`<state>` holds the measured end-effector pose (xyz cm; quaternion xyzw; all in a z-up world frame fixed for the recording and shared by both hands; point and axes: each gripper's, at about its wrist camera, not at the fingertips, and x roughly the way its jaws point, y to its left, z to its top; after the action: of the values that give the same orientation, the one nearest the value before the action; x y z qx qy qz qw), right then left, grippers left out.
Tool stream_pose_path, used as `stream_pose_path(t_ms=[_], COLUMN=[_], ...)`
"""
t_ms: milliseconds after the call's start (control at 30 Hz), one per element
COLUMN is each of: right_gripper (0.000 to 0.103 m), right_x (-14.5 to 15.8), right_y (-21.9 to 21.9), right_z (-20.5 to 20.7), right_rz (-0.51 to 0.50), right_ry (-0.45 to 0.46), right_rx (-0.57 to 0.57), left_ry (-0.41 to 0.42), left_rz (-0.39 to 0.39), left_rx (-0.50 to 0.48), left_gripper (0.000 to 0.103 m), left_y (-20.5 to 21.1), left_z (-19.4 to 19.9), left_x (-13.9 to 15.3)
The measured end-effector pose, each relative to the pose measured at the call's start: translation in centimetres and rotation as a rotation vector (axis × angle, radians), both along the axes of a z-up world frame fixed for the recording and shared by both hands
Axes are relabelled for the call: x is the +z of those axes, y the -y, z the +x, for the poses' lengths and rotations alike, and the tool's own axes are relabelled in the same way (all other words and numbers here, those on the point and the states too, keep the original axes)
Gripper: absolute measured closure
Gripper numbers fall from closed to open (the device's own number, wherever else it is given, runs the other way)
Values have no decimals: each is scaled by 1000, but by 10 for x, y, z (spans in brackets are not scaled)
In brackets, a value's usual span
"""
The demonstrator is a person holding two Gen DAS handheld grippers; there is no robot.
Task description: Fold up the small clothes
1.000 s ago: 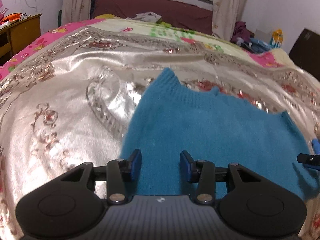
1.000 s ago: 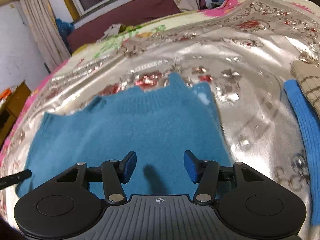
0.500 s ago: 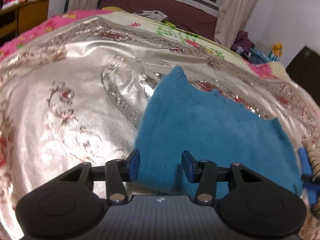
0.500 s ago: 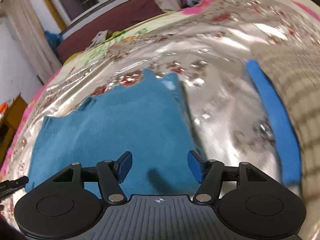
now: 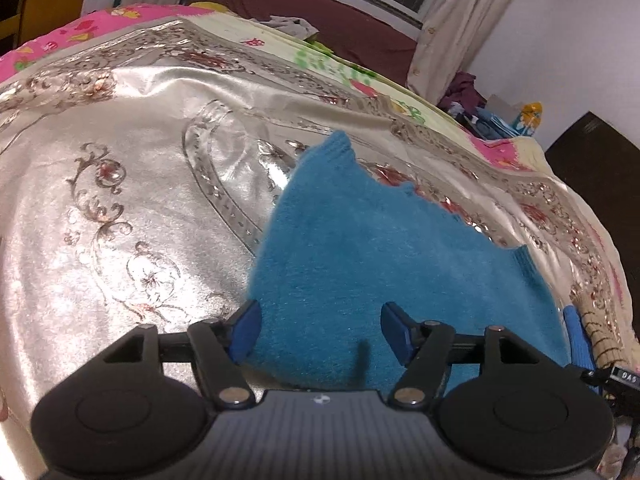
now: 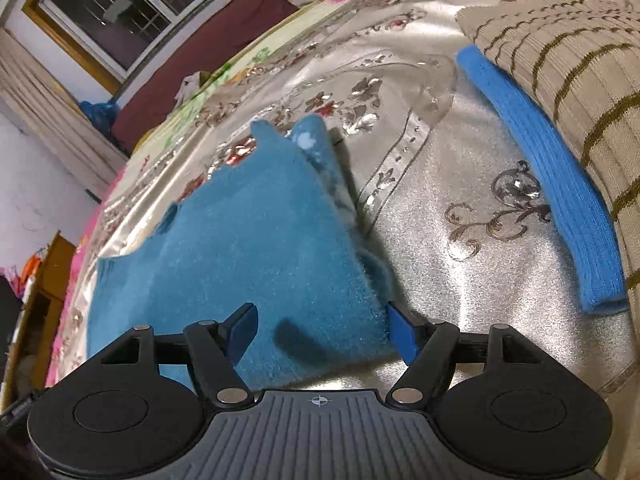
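Observation:
A teal knitted garment (image 5: 384, 248) lies flat on the shiny silver bedspread (image 5: 120, 200). My left gripper (image 5: 320, 330) hovers at its near left corner, jaws opening, with the garment's edge between the blue pads and not pressed. In the right wrist view the same garment (image 6: 248, 248) fills the middle, its right edge slightly curled up. My right gripper (image 6: 322, 332) stands over the near right corner with its jaws opening; the cloth lies between the pads, the right pad at the hem, with no squeeze showing.
A folded bright blue knit (image 6: 548, 184) and a beige striped knit (image 6: 568, 64) lie to the right of the garment. A wooden cabinet (image 5: 44, 4) stands at the bed's left side. A dark red headboard (image 5: 320, 12) and curtains sit at the far end.
Both grippers have opened wider and shifted outward toward the garment's near corners. The right wrist has rolled, bringing the blue and beige knits into fuller view.

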<state>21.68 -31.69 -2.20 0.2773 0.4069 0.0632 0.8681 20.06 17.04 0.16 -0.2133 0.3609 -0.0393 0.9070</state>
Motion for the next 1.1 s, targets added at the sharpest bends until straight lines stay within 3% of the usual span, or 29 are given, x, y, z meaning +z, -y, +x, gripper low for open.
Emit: stream_pose_path(t_ms=[133,267,367,467,667,833,967,1100], right_gripper=[31,25,23,23,23,23,23,23], right_x=[-7,-15,-18,-22,-9,-5,-20,-32], right_y=[7,9,7,9,16,17,10,13], right_z=[3,9,15,21,-9,-40,-30,-22], right_rz=[12,73,82,101,99,204,202,284], right_ry=[-28,-29,-30,-46,-30,-15,-50,-13], right_rx=[12,-16,1,-4,-36,-45,-60,-126], left_ry=[-19,-56,-51,-72,-96,-101,-104,-108], left_rz=[10,-64,-8,-19,-19,-62,-68,-107], left_rx=[35,33,3,0,7,23,40,58], left_gripper=[34,34,32,32,51,51,48,47], left_y=[-8,-12,-1,-1,-5,-11,-11,-15], left_z=[5,13,17,23,20,18,12,1], left_x=[-6,-19,-18,-22,-23,-25,-25,-25])
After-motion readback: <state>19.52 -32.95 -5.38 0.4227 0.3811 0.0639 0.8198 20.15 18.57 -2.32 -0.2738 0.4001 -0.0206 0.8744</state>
